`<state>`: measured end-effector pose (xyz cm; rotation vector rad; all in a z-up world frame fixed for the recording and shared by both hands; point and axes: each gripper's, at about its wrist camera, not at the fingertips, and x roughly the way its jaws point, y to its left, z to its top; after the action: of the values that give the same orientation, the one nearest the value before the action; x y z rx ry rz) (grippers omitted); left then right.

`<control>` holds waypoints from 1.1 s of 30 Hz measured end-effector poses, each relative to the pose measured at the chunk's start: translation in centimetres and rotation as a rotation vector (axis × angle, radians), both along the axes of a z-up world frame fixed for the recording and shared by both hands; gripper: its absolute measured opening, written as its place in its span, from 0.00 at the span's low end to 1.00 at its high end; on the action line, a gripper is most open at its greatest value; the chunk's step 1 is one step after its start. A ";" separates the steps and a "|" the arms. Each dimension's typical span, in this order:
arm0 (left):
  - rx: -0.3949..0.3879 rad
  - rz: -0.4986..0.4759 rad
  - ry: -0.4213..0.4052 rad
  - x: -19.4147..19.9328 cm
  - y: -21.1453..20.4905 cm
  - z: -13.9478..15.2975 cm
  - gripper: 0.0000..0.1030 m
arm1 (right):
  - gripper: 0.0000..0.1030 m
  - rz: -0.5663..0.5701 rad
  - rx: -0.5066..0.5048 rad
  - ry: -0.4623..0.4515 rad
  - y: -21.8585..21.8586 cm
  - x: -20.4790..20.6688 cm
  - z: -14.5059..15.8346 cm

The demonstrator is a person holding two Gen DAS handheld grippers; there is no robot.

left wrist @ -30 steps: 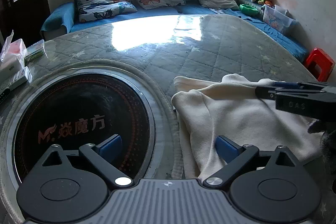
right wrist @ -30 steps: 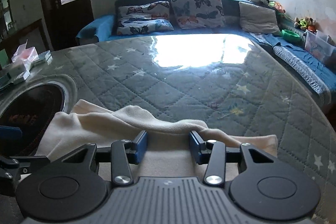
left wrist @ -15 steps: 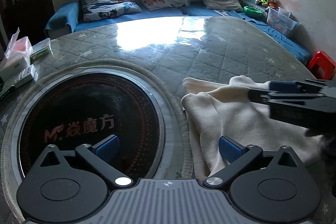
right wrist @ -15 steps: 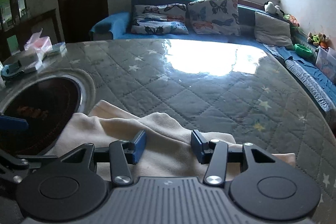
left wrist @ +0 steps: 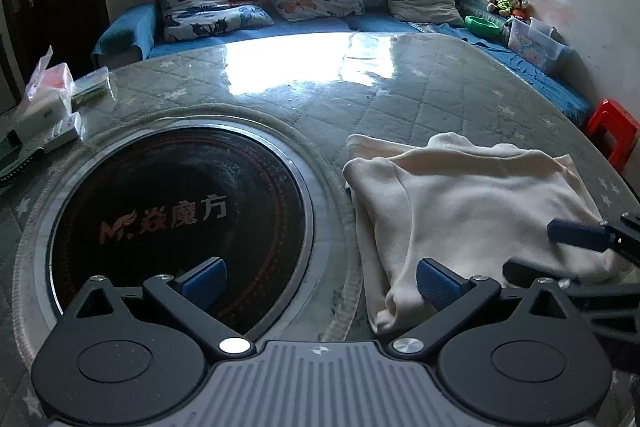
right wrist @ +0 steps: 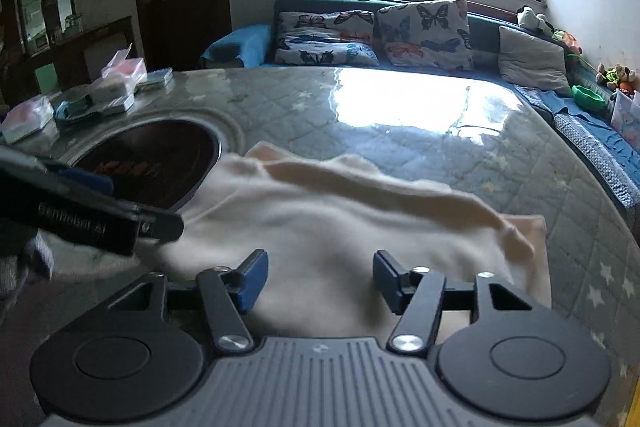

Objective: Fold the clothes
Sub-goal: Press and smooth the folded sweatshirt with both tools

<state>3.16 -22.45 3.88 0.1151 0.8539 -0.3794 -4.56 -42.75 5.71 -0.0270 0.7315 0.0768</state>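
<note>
We see the cream garment [left wrist: 472,195] lying crosswise by the table's [left wrist: 432,95] near edge; the right claw [right wrist: 316,279], spread, hovers over it, nearer than the left claw [left wrist: 320,285], also spread.

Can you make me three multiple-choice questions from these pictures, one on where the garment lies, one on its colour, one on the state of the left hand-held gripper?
1. Where is the garment relative to the round black cooktop, in the left wrist view?
A. On top of it
B. To its right
C. On the sofa

2. What colour is the garment?
A. Cream
B. Red
C. Dark blue

3. What state is the left hand-held gripper in?
A. Shut on the garment
B. Open, holding nothing
C. Shut on a box

Answers: 1 B, the cloth lies beside the cooktop's rim; 2 A, pale cream fabric; 3 B, its blue pads stand wide apart.
</note>
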 end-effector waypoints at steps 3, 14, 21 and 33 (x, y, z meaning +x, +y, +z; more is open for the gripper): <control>0.008 -0.001 -0.011 -0.7 0.4 0.2 1.00 | 0.59 0.000 -0.026 -0.008 0.8 -0.6 -0.1; 0.027 0.031 -0.046 -2.2 2.7 0.5 1.00 | 0.59 0.019 -0.056 -0.036 3.6 0.1 -0.9; 0.008 0.053 -0.054 -2.7 4.2 0.5 1.00 | 0.63 0.058 -0.053 -0.049 4.9 0.2 -0.8; 0.001 0.025 -0.082 -4.3 4.0 1.0 1.00 | 0.79 0.025 -0.051 -0.059 4.4 -1.0 0.1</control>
<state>-1.11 -18.44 4.91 0.1201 0.7743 -0.3488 -5.52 -38.37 5.84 -0.0868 0.6740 0.0810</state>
